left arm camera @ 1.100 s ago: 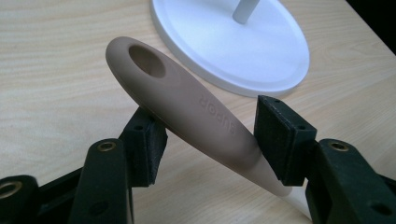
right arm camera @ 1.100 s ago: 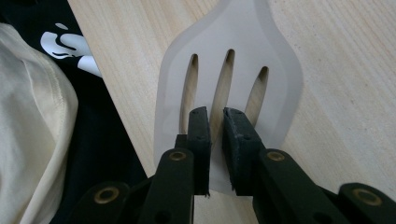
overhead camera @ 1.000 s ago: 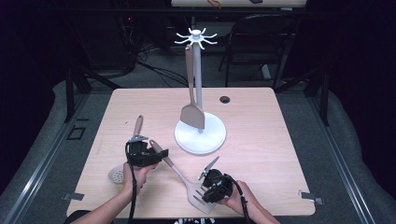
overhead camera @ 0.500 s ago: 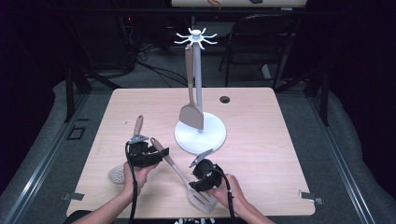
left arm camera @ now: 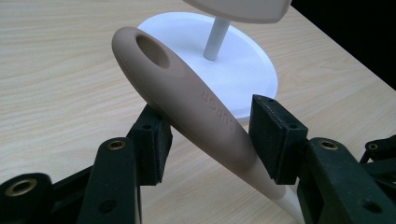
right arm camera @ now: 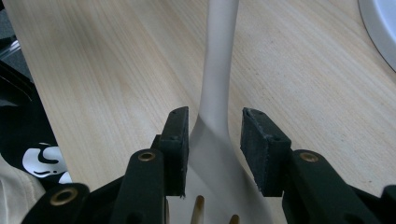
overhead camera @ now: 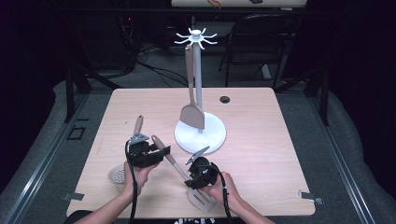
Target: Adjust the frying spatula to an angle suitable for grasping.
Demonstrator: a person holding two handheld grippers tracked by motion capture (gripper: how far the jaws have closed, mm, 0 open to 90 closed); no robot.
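Observation:
A slotted spatula [overhead camera: 203, 200] lies slanted on the table, its brown handle [left arm camera: 187, 98] raised at the upper left. My left gripper [overhead camera: 161, 150] is shut on that handle; both pads of the left gripper [left arm camera: 210, 135] press its sides below the hanging hole. My right gripper [overhead camera: 192, 179] hovers over the spatula's pale neck [right arm camera: 217, 70], where the neck widens into the blade. The right gripper's [right arm camera: 215, 140] jaws have just been closing around the neck, and a gap still shows beside the right pad.
A white utensil stand [overhead camera: 201, 133] with a hook crown stands mid-table, its base [left arm camera: 243, 70] just beyond the handle. A brown turner [overhead camera: 192, 114] hangs from it. A skimmer [overhead camera: 138, 125] lies left of my left hand. A cable hole [overhead camera: 225, 99] sits behind the stand.
My right gripper has moved left and slightly away from me, from beside the blade to over the spatula's neck. The left gripper and the handle stayed put.

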